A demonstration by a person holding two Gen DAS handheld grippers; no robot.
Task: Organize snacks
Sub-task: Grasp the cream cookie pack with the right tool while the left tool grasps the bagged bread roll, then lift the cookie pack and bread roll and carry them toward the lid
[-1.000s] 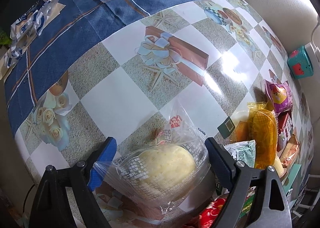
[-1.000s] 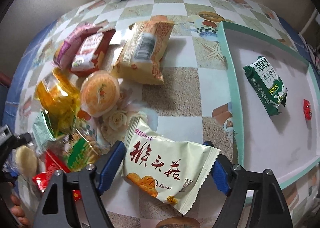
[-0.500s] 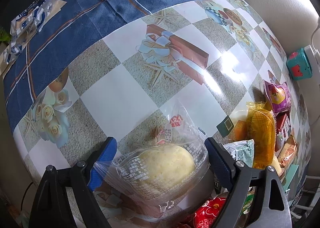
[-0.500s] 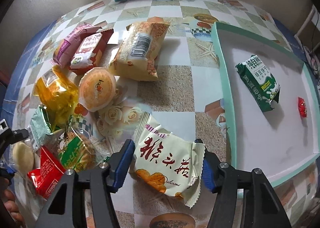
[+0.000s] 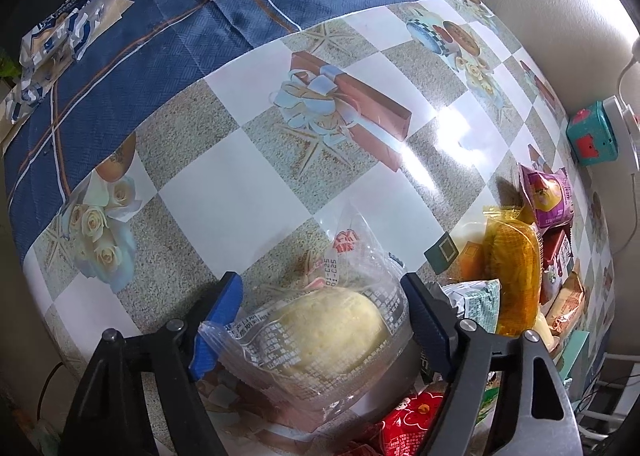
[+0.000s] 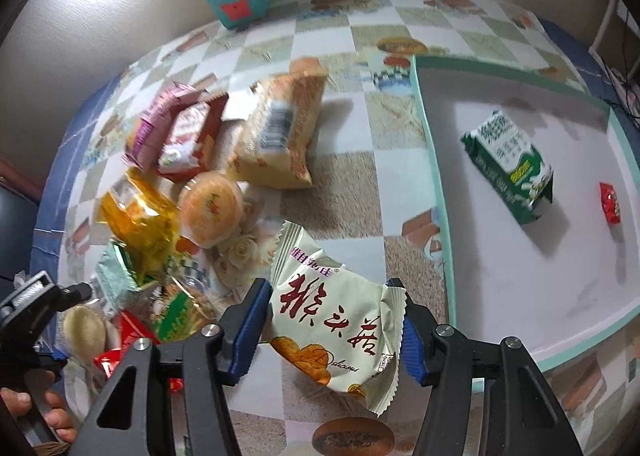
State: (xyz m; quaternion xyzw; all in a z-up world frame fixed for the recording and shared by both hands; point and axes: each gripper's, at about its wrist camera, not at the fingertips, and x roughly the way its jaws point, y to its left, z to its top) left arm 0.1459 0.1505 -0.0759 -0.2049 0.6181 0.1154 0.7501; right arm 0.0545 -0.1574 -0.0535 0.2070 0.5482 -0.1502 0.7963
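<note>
A pale bun in a clear printed bag (image 5: 332,320) lies on the checked tablecloth between the fingers of my left gripper (image 5: 320,308). Its jaws are closing, and both blue pads touch the wrapper. My right gripper (image 6: 332,324) is shut on a cream snack packet with red characters (image 6: 320,296), held just above the cloth left of the tray. The teal-rimmed white tray (image 6: 434,176) holds a green biscuit packet (image 6: 508,164) and a small red candy (image 6: 610,202).
A pile of snacks lies left of the tray: an orange packet (image 6: 280,136), a round orange cake (image 6: 210,208), a yellow bag (image 6: 136,216), and purple, red and green packets. A teal box (image 6: 236,0) stands by the wall. A hand (image 6: 24,408) shows at the lower left.
My right gripper closed on the cream packet and lifted it slightly. The left jaws narrowed onto the bun bag; the left hand stayed where it was.
</note>
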